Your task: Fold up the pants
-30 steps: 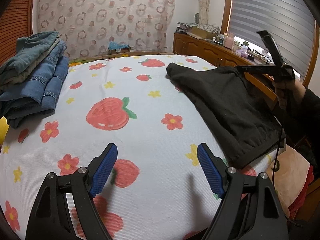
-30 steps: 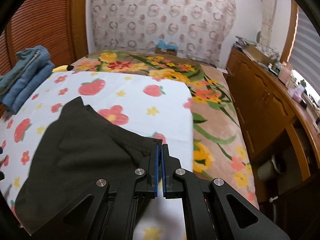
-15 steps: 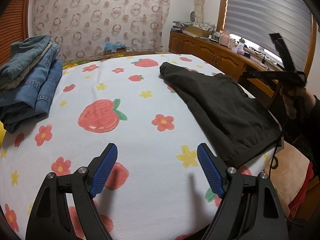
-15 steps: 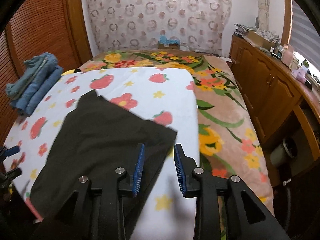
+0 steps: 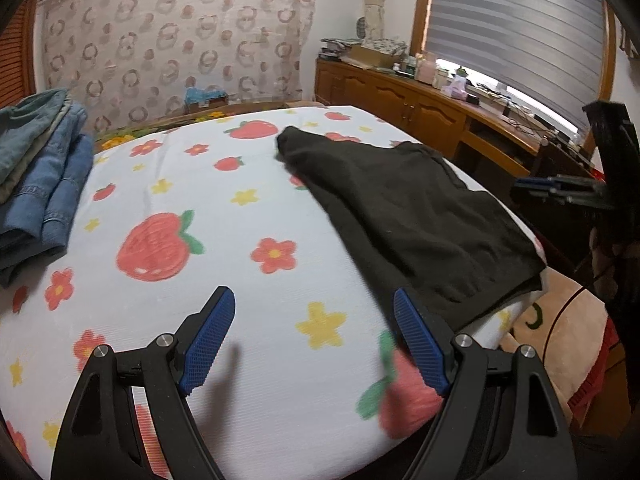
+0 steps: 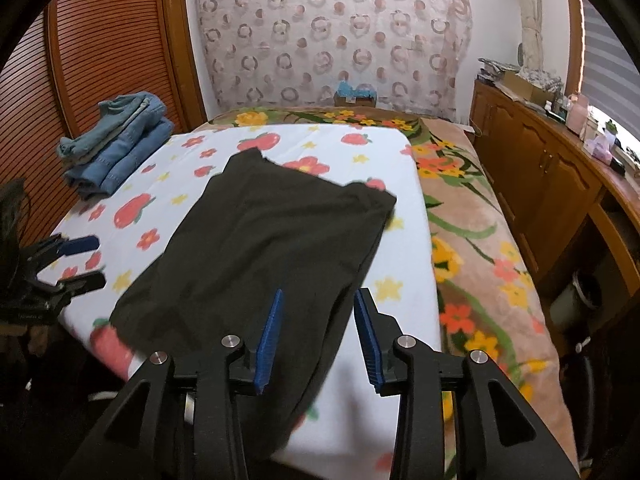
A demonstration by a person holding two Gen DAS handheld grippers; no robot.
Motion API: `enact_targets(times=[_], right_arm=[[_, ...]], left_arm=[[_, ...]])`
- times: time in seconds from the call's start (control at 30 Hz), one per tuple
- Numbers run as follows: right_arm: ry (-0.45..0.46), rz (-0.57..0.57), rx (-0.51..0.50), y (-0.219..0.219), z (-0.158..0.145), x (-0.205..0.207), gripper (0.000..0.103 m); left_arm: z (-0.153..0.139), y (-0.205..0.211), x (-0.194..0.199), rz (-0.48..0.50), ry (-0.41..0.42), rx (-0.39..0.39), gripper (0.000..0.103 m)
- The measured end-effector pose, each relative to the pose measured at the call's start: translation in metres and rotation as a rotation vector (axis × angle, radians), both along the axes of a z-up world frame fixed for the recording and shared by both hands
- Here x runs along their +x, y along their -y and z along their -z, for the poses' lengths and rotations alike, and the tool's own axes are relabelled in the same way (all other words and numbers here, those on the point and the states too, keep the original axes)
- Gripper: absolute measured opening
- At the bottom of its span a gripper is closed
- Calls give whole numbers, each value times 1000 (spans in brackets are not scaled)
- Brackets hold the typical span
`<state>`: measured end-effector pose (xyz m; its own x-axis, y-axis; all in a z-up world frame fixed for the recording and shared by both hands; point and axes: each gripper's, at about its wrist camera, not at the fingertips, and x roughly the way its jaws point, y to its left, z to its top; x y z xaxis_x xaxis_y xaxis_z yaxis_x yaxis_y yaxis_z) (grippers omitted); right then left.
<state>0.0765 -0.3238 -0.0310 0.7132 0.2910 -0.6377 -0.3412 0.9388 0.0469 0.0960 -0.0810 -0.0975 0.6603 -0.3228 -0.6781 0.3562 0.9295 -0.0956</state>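
Left tongs (image 5: 314,344), blue ribbed pads, spread wide, nothing held, hovering over the white strawberry-and-flower printed sheet (image 5: 208,216) near the bed's front edge. Right tongs (image 6: 317,336) parted, narrower gap, nothing between the pads, above the near edge of the black folded pants (image 6: 264,240). Pants lie flat on the sheet, right of the left tongs, near corner overhanging the front edge.

Left view only: pants' near hem (image 5: 496,300) drooping over the edge, right tongs seen side-on at far right, blurred. Right view only: left tongs (image 6: 76,260) small at left edge, open, off the pants' left side; the floral beige-orange blanket (image 6: 472,240) under the sheet, running along the bed's right side.

Around: stack of folded blue denim jeans (image 6: 116,148) at the sheet's far left corner, well apart from the pants. Wooden cabinet (image 6: 540,176) with clutter on top along the right. Circle-patterned curtain (image 6: 332,32) behind the bed. Slatted wooden door (image 6: 92,60) at left.
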Motion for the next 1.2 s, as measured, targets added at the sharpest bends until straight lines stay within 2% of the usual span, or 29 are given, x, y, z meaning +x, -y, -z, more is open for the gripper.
enact_targets(times=[0.13, 0.3, 0.4, 0.67, 0.73, 0.8, 0.83, 0.9, 0.93, 1.2], right_arm=[[-20, 8, 12, 3, 10, -12, 39], [-42, 8, 23, 3, 16, -18, 39], [-57, 12, 25, 1, 18, -19, 39], [-76, 19, 67, 1, 20, -20, 39], [-80, 21, 79, 2, 22, -19, 39], [-85, 23, 88, 2, 24, -18, 39], [-84, 25, 89, 0, 27, -22, 39], [-81, 25, 93, -3, 28, -23, 39], [-80, 21, 97, -4, 28, -26, 39], [-76, 19, 94, -10, 30, -37, 39]], left_arm=[[1, 13, -4, 46, -3, 8, 79], [3, 28, -7, 110, -26, 0, 59], [5, 36, -10, 136, -36, 11, 52], [15, 42, -10, 155, -77, 4, 51], [15, 42, -10, 164, -82, -8, 45], [15, 42, -12, 182, -85, -24, 33], [15, 43, -13, 189, -82, -26, 31], [13, 46, -15, 199, -75, -24, 16], [12, 46, -15, 193, -69, -22, 13], [6, 38, -16, 172, -66, -38, 10]])
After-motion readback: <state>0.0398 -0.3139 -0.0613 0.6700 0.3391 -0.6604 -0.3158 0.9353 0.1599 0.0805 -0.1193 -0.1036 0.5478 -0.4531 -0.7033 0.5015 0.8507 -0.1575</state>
